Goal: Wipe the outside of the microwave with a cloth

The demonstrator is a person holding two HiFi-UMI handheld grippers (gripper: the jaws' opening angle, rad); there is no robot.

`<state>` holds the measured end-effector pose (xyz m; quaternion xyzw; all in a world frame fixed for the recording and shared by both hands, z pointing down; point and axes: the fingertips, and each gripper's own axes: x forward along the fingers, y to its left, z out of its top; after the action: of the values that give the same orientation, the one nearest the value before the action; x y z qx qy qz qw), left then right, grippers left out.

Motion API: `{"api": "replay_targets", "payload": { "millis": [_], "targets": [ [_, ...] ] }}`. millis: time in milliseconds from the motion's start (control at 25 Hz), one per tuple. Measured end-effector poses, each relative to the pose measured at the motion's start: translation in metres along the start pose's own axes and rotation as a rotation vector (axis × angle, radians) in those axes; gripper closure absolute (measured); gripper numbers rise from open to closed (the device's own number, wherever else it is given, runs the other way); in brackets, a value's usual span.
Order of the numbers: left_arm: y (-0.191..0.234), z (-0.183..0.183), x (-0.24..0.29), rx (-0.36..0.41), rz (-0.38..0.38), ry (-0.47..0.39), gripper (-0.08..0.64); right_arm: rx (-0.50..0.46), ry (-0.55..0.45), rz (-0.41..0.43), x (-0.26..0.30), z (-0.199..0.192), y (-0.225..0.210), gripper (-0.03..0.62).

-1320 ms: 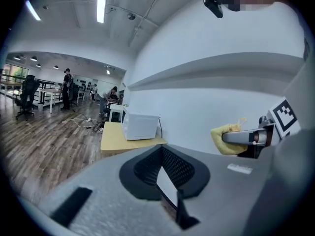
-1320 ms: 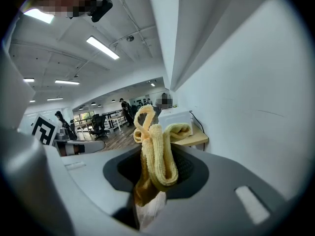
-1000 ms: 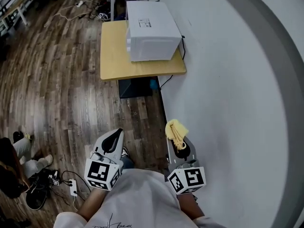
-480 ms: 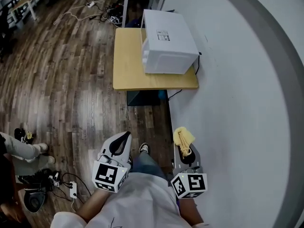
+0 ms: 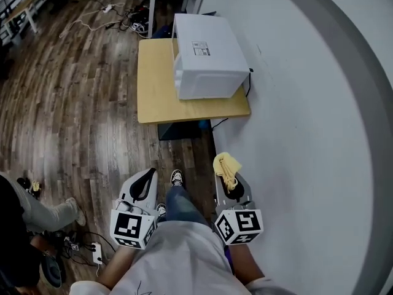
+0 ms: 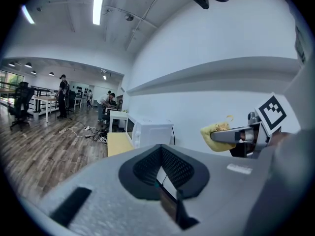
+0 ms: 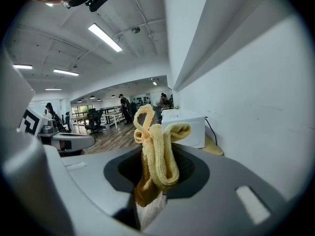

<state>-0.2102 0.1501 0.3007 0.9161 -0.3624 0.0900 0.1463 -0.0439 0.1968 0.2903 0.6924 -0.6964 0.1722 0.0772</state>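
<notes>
Microwave (image 5: 209,57) shifted left; right tongs' (image 5: 226,178) cloth (image 5: 227,165) points toward it.

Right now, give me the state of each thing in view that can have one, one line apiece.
left gripper, jaws together, holding nothing.
right gripper, jaws shut on the yellow cloth.
yellow cloth, bunched, its folds sticking out past the jaws.
microwave, door closed, upright on the wooden table, apart from both grippers.

Light wooden counter (image 5: 156,85), set against a white wall (image 5: 295,115). Dark plank floor (image 5: 73,115); loose cables (image 5: 104,14) at far end, power strip (image 5: 95,252) near.
</notes>
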Motion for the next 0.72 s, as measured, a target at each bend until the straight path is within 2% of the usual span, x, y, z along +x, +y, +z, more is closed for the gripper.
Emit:
{"api": "replay_targets", "payload": {
  "millis": [360,720],
  "targets": [
    [0.013,0.023,0.062,0.001,-0.003,-0.003,0.571,0.033,-0.022,-0.024,0.054,0.028,-0.042,0.486],
    [0.025,0.05,0.137,0.0,-0.001,-0.01,0.571,0.056,-0.024,-0.03,0.12,0.054,-0.104,0.486]
  ]
}}
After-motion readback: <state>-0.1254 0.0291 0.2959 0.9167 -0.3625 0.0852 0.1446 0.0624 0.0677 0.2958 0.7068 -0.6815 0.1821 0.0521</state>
